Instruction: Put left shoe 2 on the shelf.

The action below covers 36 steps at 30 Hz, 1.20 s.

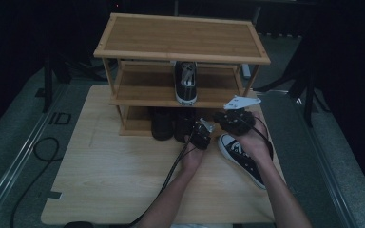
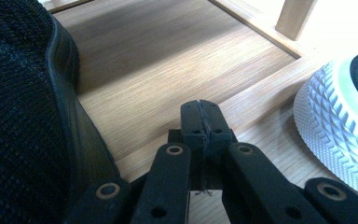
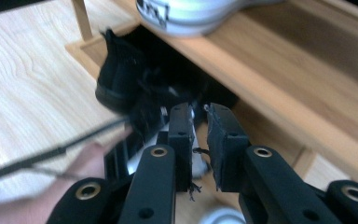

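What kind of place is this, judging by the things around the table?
Probably a dim recording studio or lab, not a home: a wooden shoe rack stands on a table, with dark stands and a loose cable on grey floor.

High view looks down and forward over table (image 1: 123, 185) and shoe rack (image 1: 180, 35). Both gripper views sit low, close, aimed at rack's bottom shelf (image 2: 168, 70); all share the black shoe (image 1: 162, 124).

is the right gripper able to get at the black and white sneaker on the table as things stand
Probably yes. The sneaker lies on the table just under the right hand, with nothing on top of it. The right gripper points toward the rack, jaws slightly apart and empty, so it would have to turn back.
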Motion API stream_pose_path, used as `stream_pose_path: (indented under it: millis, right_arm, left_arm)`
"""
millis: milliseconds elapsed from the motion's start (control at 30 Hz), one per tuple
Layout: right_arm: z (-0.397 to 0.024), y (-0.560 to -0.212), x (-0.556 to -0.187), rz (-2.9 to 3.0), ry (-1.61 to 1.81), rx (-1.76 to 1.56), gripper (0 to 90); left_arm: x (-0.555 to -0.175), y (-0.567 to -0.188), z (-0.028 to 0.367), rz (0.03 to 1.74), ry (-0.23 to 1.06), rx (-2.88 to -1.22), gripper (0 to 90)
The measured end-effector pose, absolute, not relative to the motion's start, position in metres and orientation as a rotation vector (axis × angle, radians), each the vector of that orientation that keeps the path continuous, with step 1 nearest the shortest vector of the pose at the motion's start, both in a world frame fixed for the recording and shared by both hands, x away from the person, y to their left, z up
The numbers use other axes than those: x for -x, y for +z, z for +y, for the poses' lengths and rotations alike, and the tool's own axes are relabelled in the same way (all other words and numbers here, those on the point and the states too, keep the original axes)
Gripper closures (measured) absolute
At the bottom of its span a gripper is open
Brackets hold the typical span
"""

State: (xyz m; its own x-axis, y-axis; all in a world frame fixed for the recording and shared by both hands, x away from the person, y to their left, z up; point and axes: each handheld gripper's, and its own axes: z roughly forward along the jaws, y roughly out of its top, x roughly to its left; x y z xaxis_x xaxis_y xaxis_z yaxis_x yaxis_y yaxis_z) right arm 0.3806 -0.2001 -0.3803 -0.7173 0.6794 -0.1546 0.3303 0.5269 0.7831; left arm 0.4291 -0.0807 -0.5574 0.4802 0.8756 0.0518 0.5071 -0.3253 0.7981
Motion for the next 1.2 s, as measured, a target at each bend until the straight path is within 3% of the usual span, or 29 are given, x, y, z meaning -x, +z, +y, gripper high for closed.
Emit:
stream_pose_path:
  millis: [1200]
  right_arm:
    - [-0.321, -0.441, -0.345, 2.373, 0.826, -1.094, 78.8]
  left_arm:
    - [-0.43, -0.557, -0.08, 1.146, 0.633, -1.983, 87.9]
